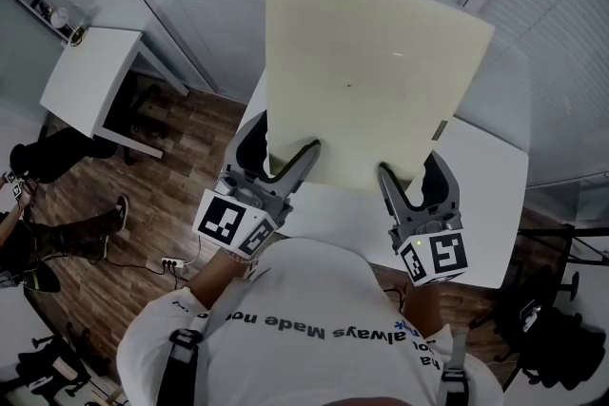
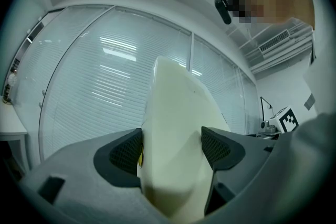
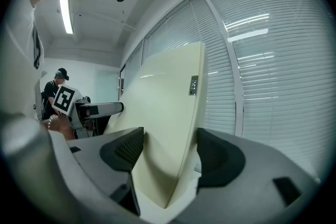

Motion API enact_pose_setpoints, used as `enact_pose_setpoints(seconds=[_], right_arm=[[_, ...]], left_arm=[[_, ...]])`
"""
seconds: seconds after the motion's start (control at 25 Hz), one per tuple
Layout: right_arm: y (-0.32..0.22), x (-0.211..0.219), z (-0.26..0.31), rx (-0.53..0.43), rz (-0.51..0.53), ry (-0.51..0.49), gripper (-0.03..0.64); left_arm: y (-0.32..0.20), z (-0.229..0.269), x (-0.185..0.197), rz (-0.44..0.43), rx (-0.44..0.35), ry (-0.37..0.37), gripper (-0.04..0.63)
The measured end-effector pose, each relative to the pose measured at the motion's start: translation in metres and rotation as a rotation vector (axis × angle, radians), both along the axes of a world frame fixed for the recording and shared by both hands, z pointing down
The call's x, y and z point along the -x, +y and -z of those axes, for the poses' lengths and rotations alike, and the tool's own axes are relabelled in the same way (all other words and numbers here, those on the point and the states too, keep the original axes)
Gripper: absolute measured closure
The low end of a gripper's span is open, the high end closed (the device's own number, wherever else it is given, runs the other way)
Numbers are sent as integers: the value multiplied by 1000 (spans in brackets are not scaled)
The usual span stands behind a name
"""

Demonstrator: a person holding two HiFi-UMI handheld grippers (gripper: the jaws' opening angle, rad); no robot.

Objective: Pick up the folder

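Folder [image 1: 366,76], smooth cream, bowed, in left gripper [image 1: 284,140], right gripper [image 1: 413,166]

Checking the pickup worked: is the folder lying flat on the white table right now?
No, the folder stands raised off the table, its lower edge clamped by the left gripper and the right gripper.

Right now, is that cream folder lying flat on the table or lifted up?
Lifted: the left gripper and the right gripper both clamp the lower edge of the folder, holding it raised above the white table.
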State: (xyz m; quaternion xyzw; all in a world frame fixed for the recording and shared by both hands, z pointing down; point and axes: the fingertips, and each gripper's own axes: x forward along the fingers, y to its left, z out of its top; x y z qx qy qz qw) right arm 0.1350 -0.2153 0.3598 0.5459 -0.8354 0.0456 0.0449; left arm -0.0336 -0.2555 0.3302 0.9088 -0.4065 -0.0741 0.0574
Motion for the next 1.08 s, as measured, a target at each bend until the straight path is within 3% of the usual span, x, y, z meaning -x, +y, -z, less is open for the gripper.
enact_pose_setpoints(seconds=[1.08], right_arm=[[-4,-12,0,-7,-9,-1,295]], left_arm=[[-5,0,-13,-2,5,3,261]])
